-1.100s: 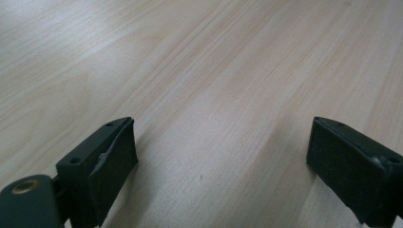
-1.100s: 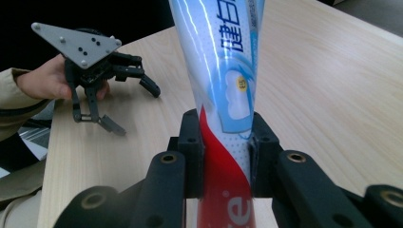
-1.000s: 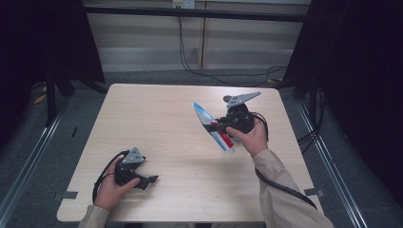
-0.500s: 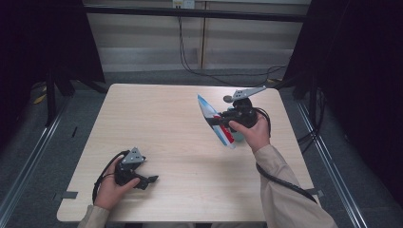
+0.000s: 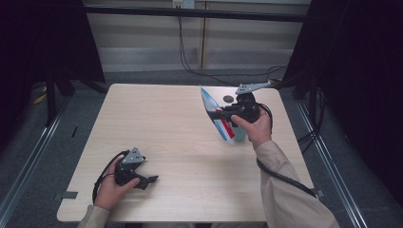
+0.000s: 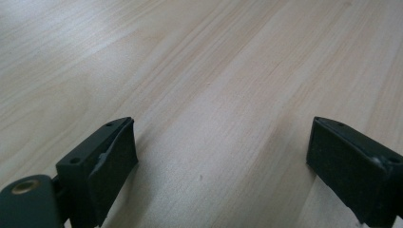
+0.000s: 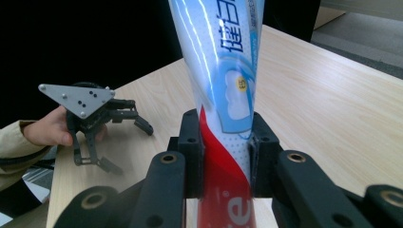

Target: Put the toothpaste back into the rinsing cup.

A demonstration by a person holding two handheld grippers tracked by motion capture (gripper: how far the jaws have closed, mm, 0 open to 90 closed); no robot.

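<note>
Pinching a toothpaste tube (image 7: 223, 95) across its red lower part, the right gripper's (image 5: 227, 115) fingers (image 7: 192, 142) press flat on both faces of the soft body, which looks like a sensible hold: a clamp on the broad sides keeps a limp tube from twisting or sliding out. In the high view the tube (image 5: 215, 114) is carried clear above the table (image 5: 166, 123), toward two o'clock from the table's middle, its long axis slanting from about eleven to five o'clock, the crimped flat end farther from the person. Its print shows white Chinese characters on blue, too partial to read with certainty, a small round yellow badge, and part of a white letter "e" on the red band near the bottom edge. A small dark disc (image 5: 228, 99) lies on the table just beyond the tube; what it is I cannot tell. Over at seven o'clock, the left gripper (image 5: 148, 179) rests on the table, fingers (image 6: 114, 156) spread wide with nothing between them, apparently waiting.
</note>
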